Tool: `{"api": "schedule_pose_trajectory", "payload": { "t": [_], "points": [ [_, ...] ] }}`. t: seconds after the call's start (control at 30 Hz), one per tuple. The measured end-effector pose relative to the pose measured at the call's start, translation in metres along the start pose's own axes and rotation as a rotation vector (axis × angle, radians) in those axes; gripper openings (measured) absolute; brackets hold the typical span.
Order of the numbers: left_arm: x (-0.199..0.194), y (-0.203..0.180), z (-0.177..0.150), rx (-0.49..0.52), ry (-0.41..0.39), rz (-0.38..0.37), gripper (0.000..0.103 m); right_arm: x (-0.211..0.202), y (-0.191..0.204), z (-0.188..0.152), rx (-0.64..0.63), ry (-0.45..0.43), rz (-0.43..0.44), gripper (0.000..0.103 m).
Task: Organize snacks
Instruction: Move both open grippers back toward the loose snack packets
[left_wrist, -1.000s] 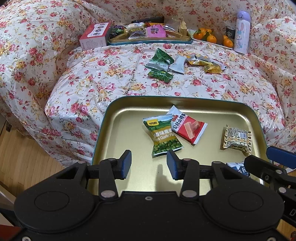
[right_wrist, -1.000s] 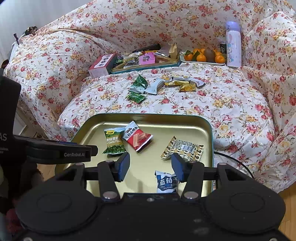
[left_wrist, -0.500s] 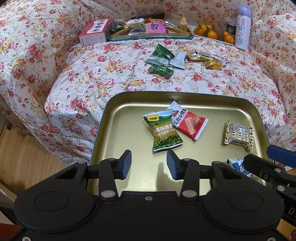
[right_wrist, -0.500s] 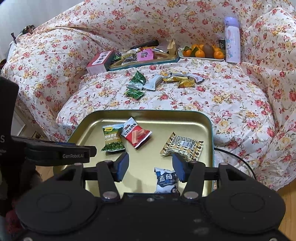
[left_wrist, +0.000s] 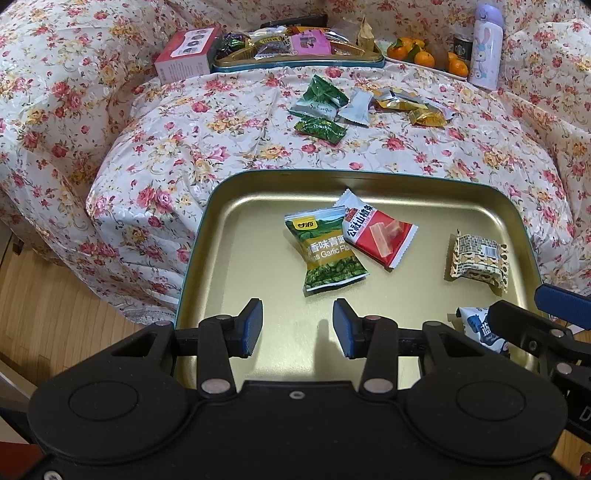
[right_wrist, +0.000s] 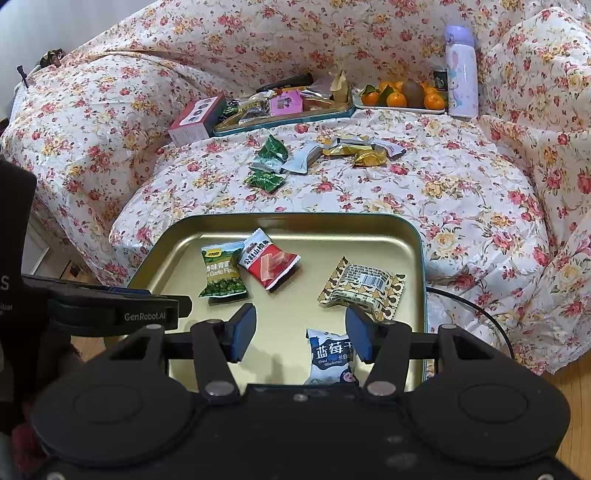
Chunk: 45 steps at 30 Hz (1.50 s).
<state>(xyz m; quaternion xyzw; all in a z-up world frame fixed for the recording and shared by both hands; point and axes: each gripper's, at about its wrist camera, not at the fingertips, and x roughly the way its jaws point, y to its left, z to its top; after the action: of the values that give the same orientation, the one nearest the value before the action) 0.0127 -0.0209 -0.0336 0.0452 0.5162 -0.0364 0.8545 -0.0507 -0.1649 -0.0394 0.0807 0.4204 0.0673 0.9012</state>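
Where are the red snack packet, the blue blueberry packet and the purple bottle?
red snack packet (left_wrist: 378, 236): left wrist view, middle of its red front.
blue blueberry packet (right_wrist: 330, 356): right wrist view, on its printed front, in the gold tray.
purple bottle (right_wrist: 461, 79): right wrist view, middle of its body.

black gripper body (left_wrist: 295, 424) – blue-padded fingers (left_wrist: 251, 325), silver screws
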Motion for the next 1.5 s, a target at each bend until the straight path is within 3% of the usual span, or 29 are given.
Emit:
{"api": "schedule_pose_trajectory", "payload": {
  "t": [0.3, 0.63, 0.87, 1.5],
  "points": [
    [0.009, -0.003, -0.002, 0.008, 0.053, -0.008, 0.051, 0.008, -0.005, 0.002, 0.043, 0.054, -0.019, 0.059],
    [0.017, -0.004, -0.001, 0.012, 0.103, -0.038, 0.051, 0.019, -0.013, 0.009, 0.121, 0.13, 0.006, 0.071],
    [0.025, -0.003, 0.005, 0.015, 0.138, -0.051, 0.051, 0.03, -0.018, 0.014, 0.152, 0.167, 0.004, 0.072],
    [0.043, 0.017, 0.087, 0.029, 0.033, -0.013, 0.051, 0.056, -0.038, 0.08, 0.188, 0.107, -0.037, 0.072]
  ]
}}
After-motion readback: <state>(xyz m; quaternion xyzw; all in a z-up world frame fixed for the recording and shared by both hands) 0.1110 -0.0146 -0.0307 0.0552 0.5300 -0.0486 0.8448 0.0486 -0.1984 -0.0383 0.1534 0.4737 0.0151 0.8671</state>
